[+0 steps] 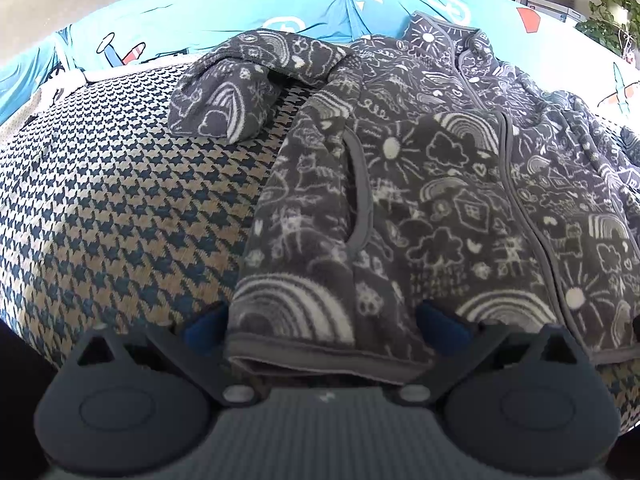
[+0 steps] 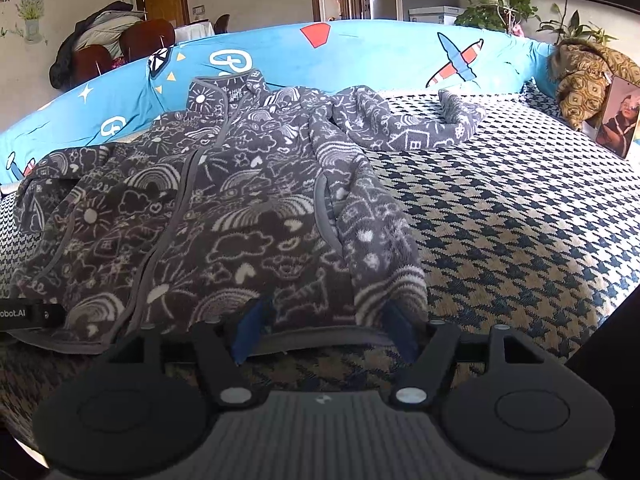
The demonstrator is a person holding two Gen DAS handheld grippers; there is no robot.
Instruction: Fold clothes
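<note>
- The grey fleece jacket (image 2: 224,216) lay spread front-up on the houndstooth cover (image 2: 520,240), its collar towards the blue cushion (image 2: 360,56) behind it and its hem nearest the cameras.
- One sleeve (image 1: 240,88) lay bunched beside the jacket's shoulder on the left; the other sleeve (image 2: 404,120) trailed away from the shoulder on the right. Neither lay across the body of the jacket, so it was spread rather than folded.
- The left gripper (image 1: 324,326) stood wide open, its blue pads either side of the jacket's left hem corner, with cloth between them but not pinched.
- The right gripper (image 2: 326,330) was likewise wide open at the jacket's right hem corner, holding nothing.
- Judged from that, the step was taking hold of the hem at both corners.
- To do it well, each set of jaws should bite both layers of the hem, deep enough that thick fleece would not slip out.
- The two grips should close level with each other along the hem, so that the jacket would lift square and not skew.
- The bunched sleeve might drag, so it needed watching.
</note>
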